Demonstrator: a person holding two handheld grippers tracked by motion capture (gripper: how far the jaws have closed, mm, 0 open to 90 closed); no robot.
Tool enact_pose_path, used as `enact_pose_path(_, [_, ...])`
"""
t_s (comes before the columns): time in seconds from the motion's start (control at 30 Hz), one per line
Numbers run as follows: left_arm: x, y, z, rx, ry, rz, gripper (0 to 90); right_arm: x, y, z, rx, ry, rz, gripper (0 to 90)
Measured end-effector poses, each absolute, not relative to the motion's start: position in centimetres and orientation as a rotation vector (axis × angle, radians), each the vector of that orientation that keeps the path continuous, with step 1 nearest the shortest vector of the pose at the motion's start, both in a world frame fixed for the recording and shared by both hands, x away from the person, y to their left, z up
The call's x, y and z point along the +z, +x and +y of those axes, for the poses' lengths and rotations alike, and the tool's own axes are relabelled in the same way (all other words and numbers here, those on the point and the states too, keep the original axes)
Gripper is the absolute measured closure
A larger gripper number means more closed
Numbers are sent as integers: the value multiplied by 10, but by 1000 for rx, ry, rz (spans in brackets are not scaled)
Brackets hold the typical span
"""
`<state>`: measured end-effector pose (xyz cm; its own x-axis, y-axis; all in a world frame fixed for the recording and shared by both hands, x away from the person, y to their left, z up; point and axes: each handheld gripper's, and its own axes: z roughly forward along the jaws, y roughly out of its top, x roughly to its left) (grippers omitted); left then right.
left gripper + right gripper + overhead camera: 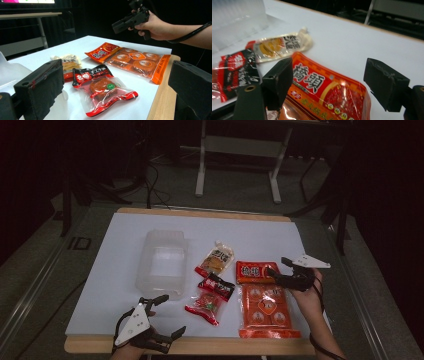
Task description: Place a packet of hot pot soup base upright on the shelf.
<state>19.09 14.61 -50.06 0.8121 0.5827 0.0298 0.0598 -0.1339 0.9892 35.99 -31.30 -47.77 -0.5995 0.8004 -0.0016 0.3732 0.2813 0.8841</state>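
We see the right gripper (276, 267) at the right of the high view, its jaws spread wide and holding nothing, hanging over the small red packet (329, 92) — in the right gripper view the packet lies between and below the two jaws, which suggests we are lining up to pick it. That packet rests partly on the large orange multipack (265, 307) at lower centre-right. The left gripper (167, 315) waits at the lower left by the table's near edge, jaws wide apart and empty, probably kept clear. Left of the red packet lie a pale yellow sachet (216, 257), a black-and-red wrapper (216, 286) and a clear red-trimmed pouch (203, 306). The clear plastic bin (162, 262) at centre-left looks empty — likely where the snacks go.
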Motion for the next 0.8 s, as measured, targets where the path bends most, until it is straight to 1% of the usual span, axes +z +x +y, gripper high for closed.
enact_pose_path(0.1, [-501,191,146,485,1665,512,6,-486,365,-316,1249,1084,2118,235])
enact_pose_path(0.2, [-501,192,146,482,1663,513,6,-492,370,-318,1216,1135,2118,264])
enact_pose_path(0.53, [-502,192,145,494,1684,510,7,-510,382,-319,1170,1200,2161,251])
enact_pose_path(0.63, [-502,192,145,481,1682,512,7,-514,385,-320,1169,1228,2174,216])
enact_pose_path(0.8, [-503,192,144,509,1704,511,7,-521,389,-321,1169,1268,2196,146])
